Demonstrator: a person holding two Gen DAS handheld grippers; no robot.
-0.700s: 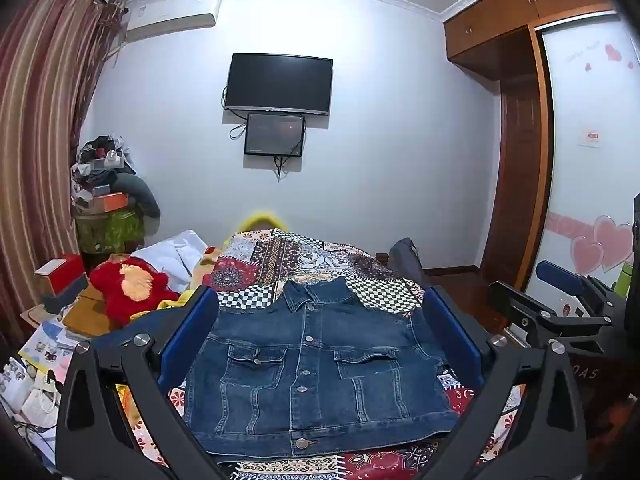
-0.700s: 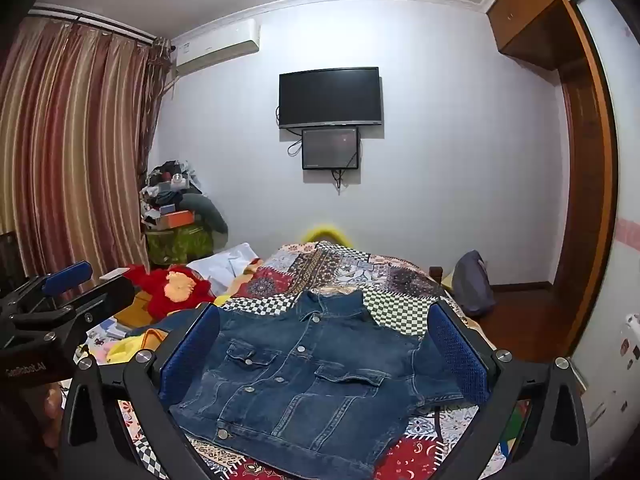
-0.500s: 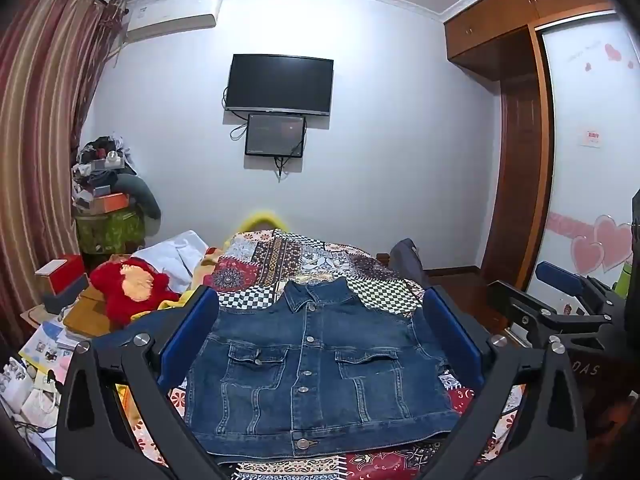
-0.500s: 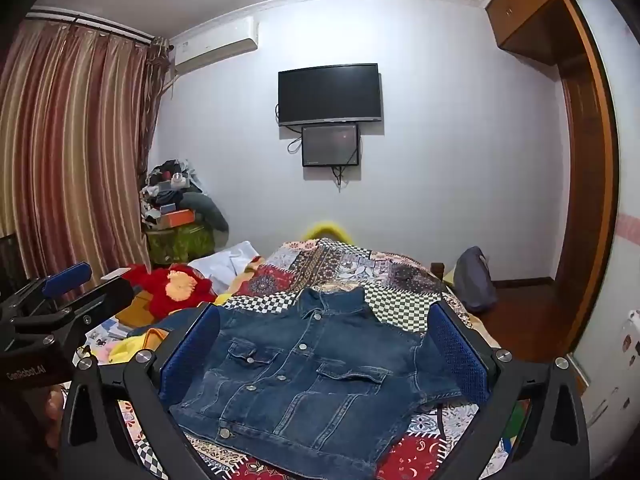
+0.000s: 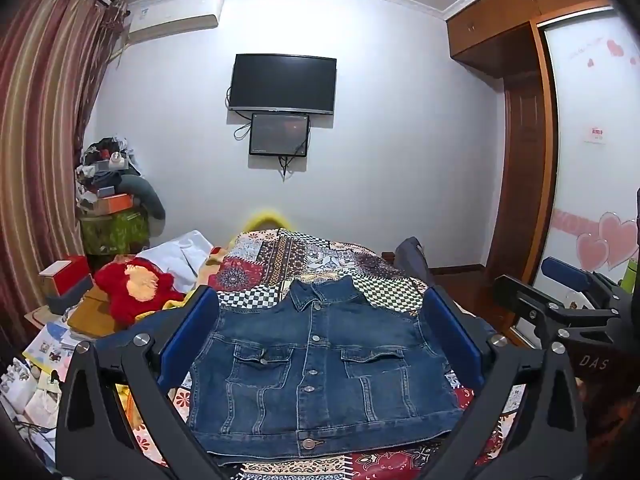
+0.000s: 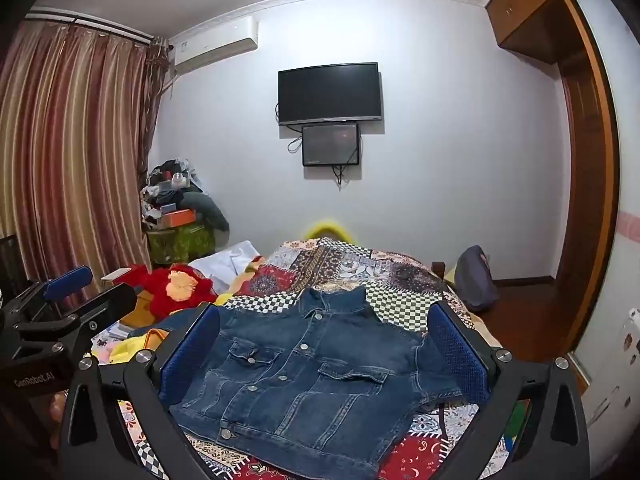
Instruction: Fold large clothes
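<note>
A blue denim jacket [image 5: 320, 368] lies buttoned and face up on a patchwork bedspread [image 5: 308, 256], collar toward the far wall. The same jacket [image 6: 308, 376] appears in the right wrist view, its sleeves spread to both sides. My left gripper [image 5: 320, 320] hovers open above the jacket's near half, blue pads wide apart, nothing between them. My right gripper [image 6: 324, 340] is open too, held over the jacket without touching it. The right gripper [image 5: 568, 304] shows at the right edge of the left wrist view, and the left gripper [image 6: 60, 312] at the left edge of the right wrist view.
A red plush toy [image 5: 136, 288] and white cloth [image 5: 184, 252] lie at the bed's left side, beside boxes and papers [image 5: 48, 344]. A dark bag [image 6: 476, 280] sits on the floor to the right. A cluttered stack [image 5: 112, 208] stands by the striped curtain [image 6: 68, 152].
Both views have barely shifted; the jacket lies as before and both grippers stay wide open.
</note>
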